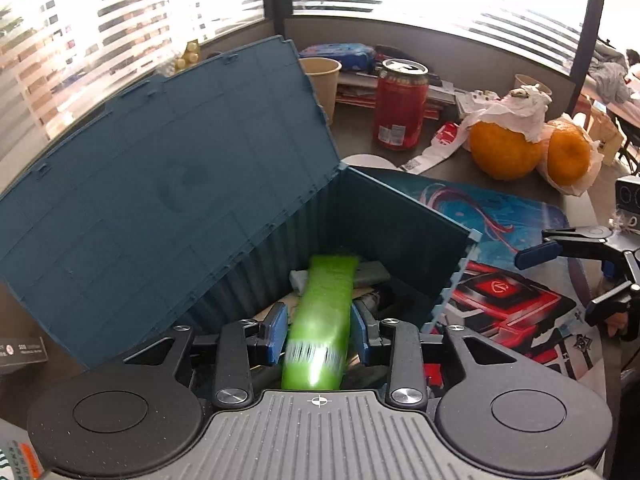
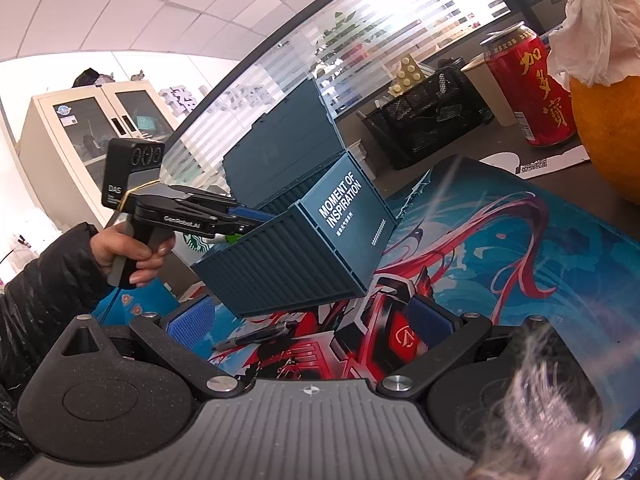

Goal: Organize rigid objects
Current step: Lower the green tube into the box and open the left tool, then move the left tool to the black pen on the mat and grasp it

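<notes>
My left gripper [image 1: 320, 332] hangs over the open teal container box [image 1: 400, 232], pointing down into it. Its blue pads sit against both sides of a bright green tube [image 1: 324, 308] with a barcode; the tube looks blurred and its far end reaches into the box. Grey and dark items [image 1: 372, 274] lie on the box floor. The lid [image 1: 168, 184] stands open to the left. In the right wrist view a hand holds the left gripper [image 2: 244, 222] at the box [image 2: 288, 264]. My right gripper [image 2: 312, 320] stands open and empty over the mat, a black pen [image 2: 256, 336] lying between its fingers' line.
A printed desk mat [image 1: 512, 216] lies under the box. Behind stand a red can [image 1: 400, 108], a paper cup [image 1: 324, 80], two oranges [image 1: 504, 148] under tissue, and stacked papers. A black mesh organizer [image 2: 432, 120] sits behind the box. The right gripper [image 1: 568, 280] shows at the right edge.
</notes>
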`<state>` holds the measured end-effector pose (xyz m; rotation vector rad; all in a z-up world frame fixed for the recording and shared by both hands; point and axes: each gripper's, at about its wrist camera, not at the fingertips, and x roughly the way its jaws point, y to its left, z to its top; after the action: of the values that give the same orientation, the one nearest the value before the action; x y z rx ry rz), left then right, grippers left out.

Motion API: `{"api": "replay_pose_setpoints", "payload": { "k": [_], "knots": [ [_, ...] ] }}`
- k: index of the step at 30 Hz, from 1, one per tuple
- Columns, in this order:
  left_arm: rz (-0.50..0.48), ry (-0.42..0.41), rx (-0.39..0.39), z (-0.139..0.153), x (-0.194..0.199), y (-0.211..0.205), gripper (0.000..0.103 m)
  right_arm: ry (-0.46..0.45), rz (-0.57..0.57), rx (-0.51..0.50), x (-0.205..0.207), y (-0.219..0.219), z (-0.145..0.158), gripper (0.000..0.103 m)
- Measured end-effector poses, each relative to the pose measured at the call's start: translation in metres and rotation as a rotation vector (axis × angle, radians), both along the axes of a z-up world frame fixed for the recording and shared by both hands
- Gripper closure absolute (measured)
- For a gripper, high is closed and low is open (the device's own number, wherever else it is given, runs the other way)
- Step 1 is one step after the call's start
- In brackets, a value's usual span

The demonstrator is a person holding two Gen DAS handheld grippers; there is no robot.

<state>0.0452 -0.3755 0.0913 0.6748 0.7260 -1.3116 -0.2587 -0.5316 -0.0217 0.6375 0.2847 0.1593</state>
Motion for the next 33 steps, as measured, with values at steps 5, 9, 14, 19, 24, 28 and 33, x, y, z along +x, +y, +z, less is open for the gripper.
{"api": "replay_pose_setpoints", "payload": {
  "k": [5, 9, 14, 19, 24, 28, 33],
  "knots": [
    [0.015, -0.031, -0.056, 0.021, -0.005, 0.014, 0.059, 0.005, 0.003, -0.003, 0.001, 0.000, 0.000, 0.000],
    [0.013, -0.082, -0.120, 0.047, -0.020, 0.036, 0.035, 0.010, 0.001, -0.003, 0.002, 0.000, 0.000, 0.000],
    [0.047, -0.131, -0.171, 0.067, -0.039, 0.062, 0.016, 0.026, 0.005, -0.007, 0.003, 0.001, -0.001, 0.000],
    [0.135, -0.158, -0.170, 0.066, -0.055, 0.085, 0.012, 0.034, 0.003, -0.008, 0.004, 0.001, -0.001, 0.000],
    [0.164, -0.182, -0.175, 0.061, -0.070, 0.102, 0.007, 0.055, 0.005, -0.019, 0.006, 0.003, -0.001, 0.000],
    [0.168, -0.207, -0.145, 0.051, -0.083, 0.109, 0.007, 0.069, 0.018, -0.035, 0.008, 0.005, -0.001, 0.000],
    [0.178, -0.196, -0.131, 0.041, -0.092, 0.119, 0.007, 0.079, 0.015, -0.036, 0.009, 0.005, -0.002, 0.000]
  ]
}}
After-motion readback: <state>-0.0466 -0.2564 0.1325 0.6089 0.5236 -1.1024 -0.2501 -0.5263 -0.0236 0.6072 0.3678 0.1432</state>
